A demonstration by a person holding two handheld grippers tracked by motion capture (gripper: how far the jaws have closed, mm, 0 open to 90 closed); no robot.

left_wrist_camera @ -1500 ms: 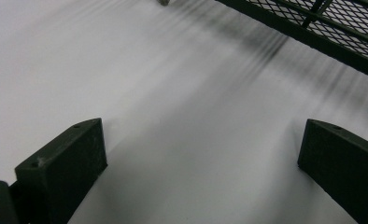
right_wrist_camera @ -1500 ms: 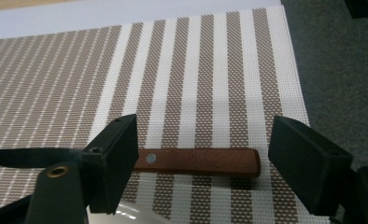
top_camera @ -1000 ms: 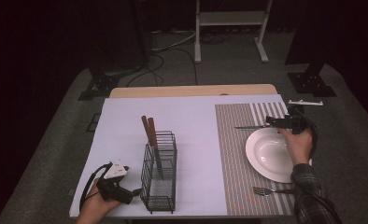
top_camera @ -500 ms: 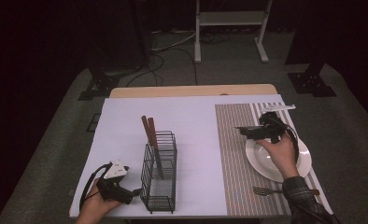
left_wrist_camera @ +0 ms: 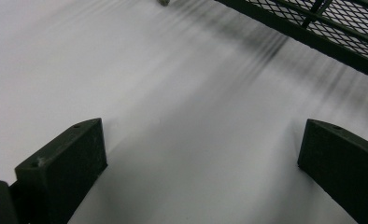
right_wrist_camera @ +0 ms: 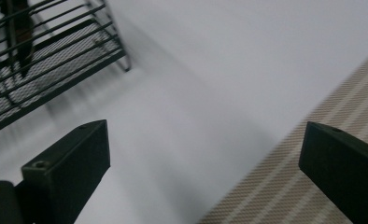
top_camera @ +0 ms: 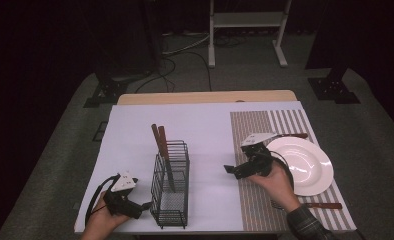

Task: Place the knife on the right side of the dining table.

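The right gripper (top_camera: 231,170) is hovering over the seam where the striped placemat (top_camera: 257,200) meets the white table cover (top_camera: 130,130), its jaws standing wide apart and holding nothing, pointed toward the wire cutlery caddy (top_camera: 171,184) that stands near the front edge of the cover. Two wooden-handled utensils (top_camera: 161,141) are standing in the caddy's rear compartment, leaning toward the far left. The left gripper (top_camera: 144,205) is resting low at the front left corner, just beside the caddy's base, its jaws likewise spread and empty; its own view shows the caddy's mesh wall (left_wrist_camera: 341,18) close ahead. The white plate (top_camera: 305,165) is lying on the placemat, with a utensil (top_camera: 290,135) at its far side and another (top_camera: 320,205) at its near side. Judging by the heading, the right gripper is going for a utensil in the caddy. To do this well, it should be coming in above the rim, lining its jaws across one handle only, and closing near the handle's top so the neighbour is not dragged along. The left gripper could be steadying the caddy's wall, since a light wire frame may tip or slide during a slanted pull; lifting along the handle's lean would help.
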